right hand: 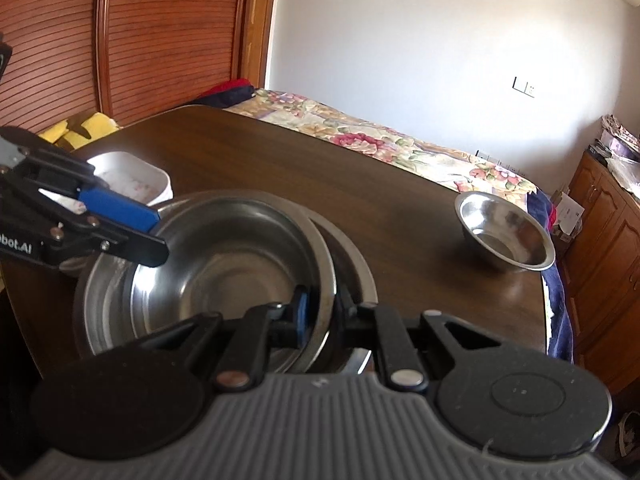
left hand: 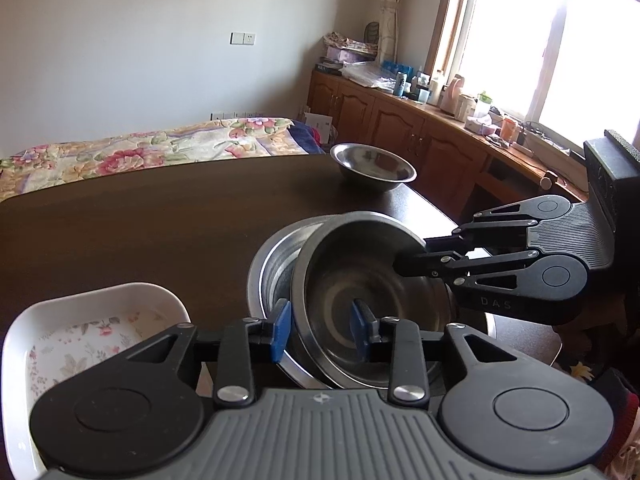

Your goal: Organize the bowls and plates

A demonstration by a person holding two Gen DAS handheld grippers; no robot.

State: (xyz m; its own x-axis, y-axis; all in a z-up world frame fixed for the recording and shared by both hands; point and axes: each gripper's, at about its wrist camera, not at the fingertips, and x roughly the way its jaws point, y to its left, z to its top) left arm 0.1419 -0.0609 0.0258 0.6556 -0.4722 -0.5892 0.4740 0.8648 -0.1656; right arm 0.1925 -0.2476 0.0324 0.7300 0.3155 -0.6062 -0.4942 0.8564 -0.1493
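A steel bowl (left hand: 360, 292) (right hand: 224, 256) lies tilted inside a wider steel bowl (left hand: 258, 276) (right hand: 86, 300) near the front of the dark wooden table (left hand: 140, 232). My left gripper (left hand: 321, 330) (right hand: 160, 236) has its blue pads on either side of the tilted bowl's near rim, one outside and one inside. My right gripper (right hand: 325, 314) (left hand: 404, 261) is clamped on the opposite rim. A third steel bowl (left hand: 374, 166) (right hand: 506, 232) stands alone by the table's far edge. A white floral dish (left hand: 96, 332) (right hand: 128, 178) sits to the left of the stack.
The table edge (left hand: 436, 208) drops off just right of the stacked bowls. A bed with a floral quilt (left hand: 160, 148) lies beyond the table. Wooden cabinets (left hand: 400, 128) with clutter on top run under the window.
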